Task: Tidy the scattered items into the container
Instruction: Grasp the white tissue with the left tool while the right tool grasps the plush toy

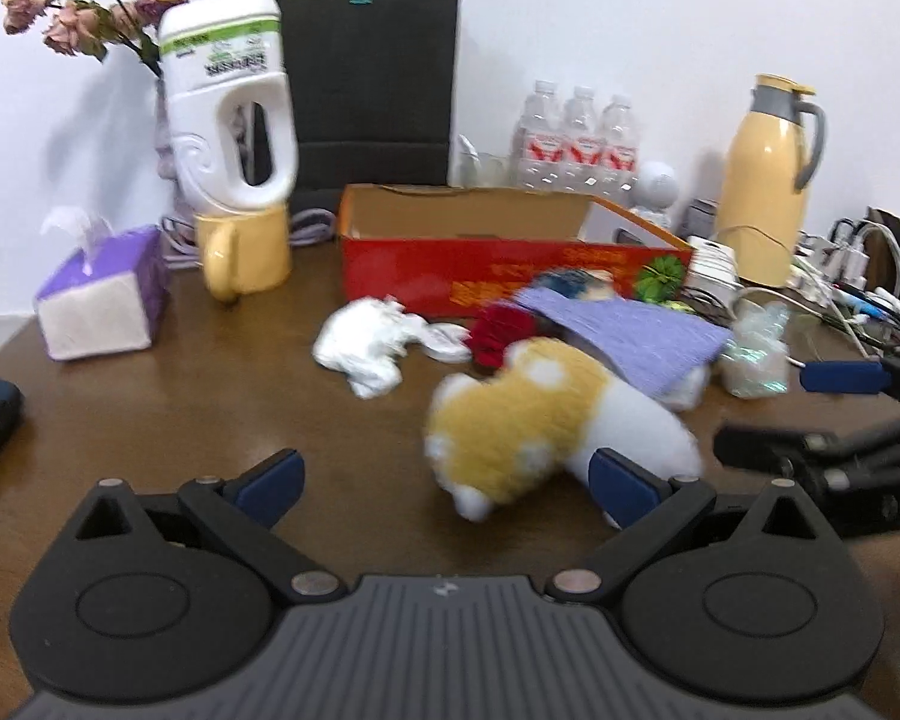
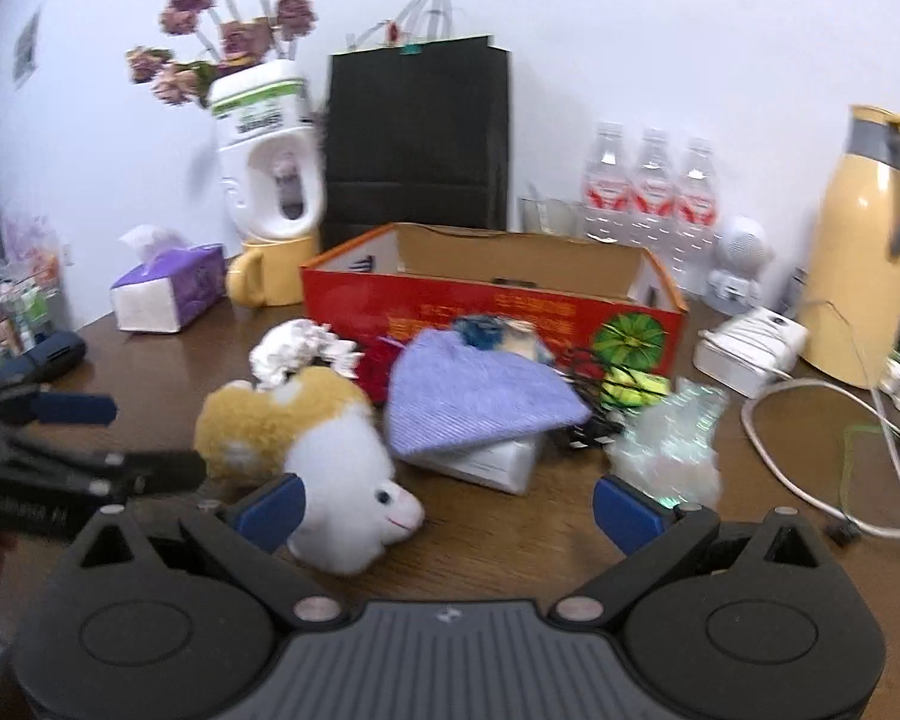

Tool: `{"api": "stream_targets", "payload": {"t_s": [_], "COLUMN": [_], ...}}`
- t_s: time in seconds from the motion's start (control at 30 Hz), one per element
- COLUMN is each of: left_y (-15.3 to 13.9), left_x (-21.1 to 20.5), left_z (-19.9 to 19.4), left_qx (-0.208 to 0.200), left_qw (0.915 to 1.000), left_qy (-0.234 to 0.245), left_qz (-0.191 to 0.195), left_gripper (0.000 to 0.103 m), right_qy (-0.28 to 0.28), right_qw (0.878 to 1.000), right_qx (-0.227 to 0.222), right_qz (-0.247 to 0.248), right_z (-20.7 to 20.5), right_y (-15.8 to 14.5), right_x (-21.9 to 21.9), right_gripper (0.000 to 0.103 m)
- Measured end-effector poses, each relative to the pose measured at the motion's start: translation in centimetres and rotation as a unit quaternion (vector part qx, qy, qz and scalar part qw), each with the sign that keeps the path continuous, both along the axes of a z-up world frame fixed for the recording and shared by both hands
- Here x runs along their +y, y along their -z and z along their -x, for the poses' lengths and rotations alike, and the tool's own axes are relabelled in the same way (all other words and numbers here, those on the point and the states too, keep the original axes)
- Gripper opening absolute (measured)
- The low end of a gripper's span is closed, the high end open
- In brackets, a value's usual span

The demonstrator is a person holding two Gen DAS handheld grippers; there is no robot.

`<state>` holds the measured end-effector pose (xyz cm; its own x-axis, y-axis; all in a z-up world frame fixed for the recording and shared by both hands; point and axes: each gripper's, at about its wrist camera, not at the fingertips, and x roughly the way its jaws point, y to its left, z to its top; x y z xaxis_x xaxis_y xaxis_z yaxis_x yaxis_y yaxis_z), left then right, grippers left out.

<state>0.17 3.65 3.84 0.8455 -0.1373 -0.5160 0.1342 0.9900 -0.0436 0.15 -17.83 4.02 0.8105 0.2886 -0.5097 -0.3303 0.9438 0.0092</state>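
**Scattered items lie in front of the red box, both grippers spread and empty**

Scattered items sit in a loose heap on the brown table (image 1: 150, 408), just in front of the red cardboard box (image 1: 450, 276), whose open top shows a bare brown interior in both views. The heap holds a plush toy (image 1: 546, 420) in yellow and white, lying on its side nearest the grippers; a crumpled white paper (image 1: 363, 348); a red fuzzy ball (image 1: 498, 330); a lilac knit hat (image 2: 480, 396) draped over a white box; a green ball (image 2: 633, 387); and a crinkled clear wrapper (image 2: 666, 444).

The left gripper (image 1: 450, 483) is held low over the table, pointing toward the box, its blue-padded fingers spread wide with nothing between them. The plush toy lies against its right-hand pad; whether they touch cannot be told through the blur. The right gripper (image 2: 450, 510) is also low and level, jaws released and empty, with the toy's white head just beside its left-hand pad and the wrapper just beyond the other. Each gripper shows at the edge of the other's view, so they sit side by side, close together.

Behind the box stand a black paper bag (image 1: 372, 84), a yellow mug (image 1: 246, 252) carrying an upturned white jug (image 1: 228, 102), a tissue box (image 1: 102, 300), three water bottles (image 2: 648, 186) and a yellow thermos (image 1: 768, 180).
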Motion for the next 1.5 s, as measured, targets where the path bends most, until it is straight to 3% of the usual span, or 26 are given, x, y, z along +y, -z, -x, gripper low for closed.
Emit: {"api": "stream_targets", "payload": {"t_s": [0.13,0.2,0.3,0.33,0.4,0.5,0.67,0.77,0.83,0.87,0.9,1.0,1.1,1.2,1.33,1.5], "left_y": [-0.2,-0.4,-0.5,-0.4,-0.5,-0.6,0.5,1.4,1.9,2.2,2.5,1.8,0.5,-0.9,-2.1,-3.3], "left_x": [2.1,2.8,2.6,2.2,1.4,1.8,3.7,3.4,3.4,3.4,3.4,3.8,4.1,3.8,3.5,2.4], "left_z": [-2.1,-3.1,-4.0,-4.4,-5.8,-9.2,-15.1,-16.6,-16.8,-17.0,-17.1,-15.7,-13.0,-9.3,-4.9,0.4], "left_qx": [0.011,0.028,0.029,0.021,-0.008,-0.006,0.054,0.068,0.079,0.090,0.099,0.085,0.068,0.034,0.011,-0.002], "left_qw": [0.9995,0.9988,0.9985,0.9986,0.9991,0.9984,0.9980,0.9974,0.9968,0.9959,0.9951,0.9963,0.9976,0.9993,0.9989,0.9983], "left_qy": [-0.029,-0.040,0.003,0.023,0.040,0.006,-0.027,-0.010,0.001,0.007,0.009,0.008,0.002,-0.011,-0.046,-0.049], "left_qz": [-0.007,0.006,0.046,0.042,-0.007,-0.056,-0.018,-0.019,-0.010,-0.005,-0.003,0.003,0.012,-0.009,-0.008,0.031], "left_gripper": [0.103,0.103,0.103,0.103,0.103,0.103,0.101,0.089,0.068,0.048,0.042,0.029,0.027,0.027,0.027,0.027], "right_qy": [-0.034,-0.025,-0.005,0.002,0.013,0.016,-0.058,-0.102,-0.127,-0.137,-0.144,-0.140,-0.128,-0.109,-0.097,-0.078], "right_qw": [0.999,0.999,1.000,1.000,1.000,1.000,0.997,0.994,0.991,0.989,0.988,0.987,0.987,0.990,0.994,0.996], "right_qx": [0.016,0.014,0.002,0.000,-0.003,-0.008,0.006,0.024,0.032,0.035,0.038,0.050,0.077,0.082,0.050,0.005], "right_qz": [0.010,0.021,-0.002,-0.007,-0.011,-0.008,-0.043,-0.010,0.022,0.033,0.042,0.065,0.051,0.017,-0.022,-0.051], "right_z": [-1.4,-2.1,-3.1,-3.5,-4.6,-5.8,-5.9,-5.6,-5.3,-5.1,-5.1,-5.4,-5.9,-6.0,-3.9,0.9], "right_y": [1.0,1.1,0.3,0.0,-0.5,-1.4,-1.8,-0.3,0.9,1.4,1.8,2.7,3.6,3.5,1.8,-1.0], "right_x": [1.8,2.7,1.8,1.4,0.6,-0.2,1.0,3.6,5.1,5.6,5.9,6.6,6.2,5.6,4.9,3.1], "right_gripper": [0.098,0.094,0.094,0.094,0.094,0.094,0.093,0.081,0.070,0.068,0.065,0.060,0.059,0.049,0.048,0.048]}}
